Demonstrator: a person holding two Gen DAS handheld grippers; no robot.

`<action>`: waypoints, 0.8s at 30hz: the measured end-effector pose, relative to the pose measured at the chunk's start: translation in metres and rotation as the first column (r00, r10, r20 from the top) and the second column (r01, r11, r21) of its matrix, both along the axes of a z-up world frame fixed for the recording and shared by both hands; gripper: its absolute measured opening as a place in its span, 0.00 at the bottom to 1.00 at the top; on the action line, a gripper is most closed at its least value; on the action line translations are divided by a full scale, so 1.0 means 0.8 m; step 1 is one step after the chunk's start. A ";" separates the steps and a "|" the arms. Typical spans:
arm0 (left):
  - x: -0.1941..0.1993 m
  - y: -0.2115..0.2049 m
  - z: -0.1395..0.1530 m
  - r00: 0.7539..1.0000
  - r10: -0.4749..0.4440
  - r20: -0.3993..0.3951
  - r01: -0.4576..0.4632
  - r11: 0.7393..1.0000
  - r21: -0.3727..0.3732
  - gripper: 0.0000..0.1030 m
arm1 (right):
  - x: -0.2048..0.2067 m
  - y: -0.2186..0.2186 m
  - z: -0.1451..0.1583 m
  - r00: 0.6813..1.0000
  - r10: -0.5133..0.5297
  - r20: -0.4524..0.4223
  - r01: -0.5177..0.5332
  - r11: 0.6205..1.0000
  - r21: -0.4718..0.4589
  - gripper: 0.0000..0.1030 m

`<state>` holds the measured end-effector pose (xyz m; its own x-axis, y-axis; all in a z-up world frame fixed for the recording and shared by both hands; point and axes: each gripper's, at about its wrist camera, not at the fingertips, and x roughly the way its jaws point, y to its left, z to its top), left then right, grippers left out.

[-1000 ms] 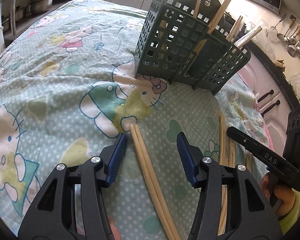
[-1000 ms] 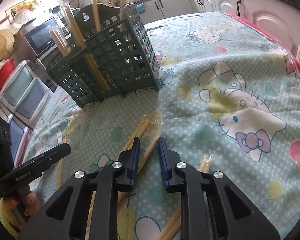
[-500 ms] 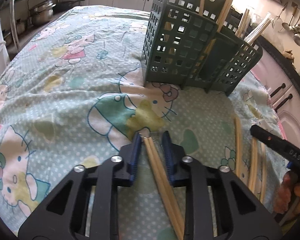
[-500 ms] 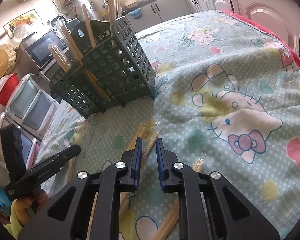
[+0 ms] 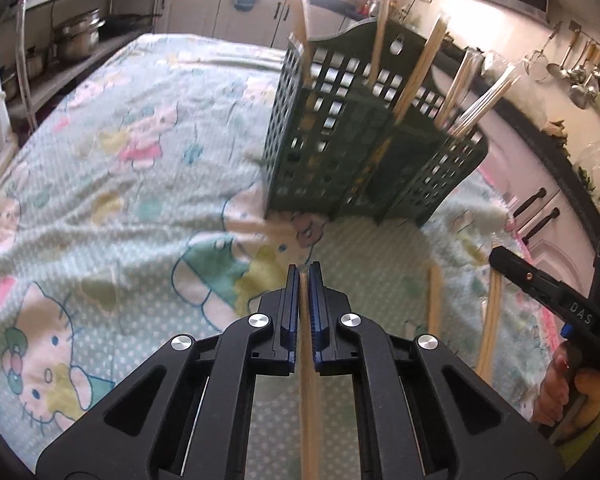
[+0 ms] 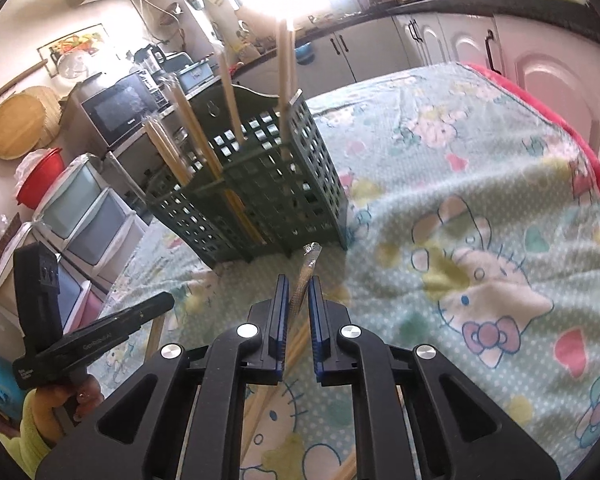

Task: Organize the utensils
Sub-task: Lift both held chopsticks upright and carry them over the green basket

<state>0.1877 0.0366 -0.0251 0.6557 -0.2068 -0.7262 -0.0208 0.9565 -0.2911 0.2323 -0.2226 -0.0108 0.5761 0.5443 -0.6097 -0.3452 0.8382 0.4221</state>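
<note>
Two grippers are seen above a table covered by a cartoon-cat cloth. The left gripper is clamped narrow on a pair of bare wooden chopsticks, which is pinched between the blue pads and runs back under the body toward the camera; only its tip shows at the fingertips. The right gripper is nearly closed on a wrapped pair of chopsticks, whose clear wrapper end sticks out past the pads and points toward the basket.

A dark green lattice basket stands upright on the cloth ahead of both grippers. Several chopsticks are stood in its compartments, leaning at different angles; which compartment each sits in cannot be told for all of them. In the right wrist view the same basket is seen with sticks rising from its left and rear sections.

More loose chopsticks are left lying on the cloth to the right of the left gripper, near the right gripper's black body. In the right wrist view further sticks are seen on the cloth under the gripper. A hand is seen on the right gripper's handle, and another hand on the left one's.
</note>
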 end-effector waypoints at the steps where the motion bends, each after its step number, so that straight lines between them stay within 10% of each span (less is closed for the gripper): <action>1: -0.001 -0.001 0.004 1.000 -0.002 0.006 0.002 1.000 -0.002 0.02 | 0.000 0.000 0.004 1.000 0.003 0.008 -0.003 1.000 0.000 0.09; 24: 0.006 -0.010 0.113 0.971 -0.018 0.238 0.017 1.000 0.003 0.02 | -0.013 0.024 0.103 0.975 0.038 0.219 -0.039 0.999 -0.002 0.05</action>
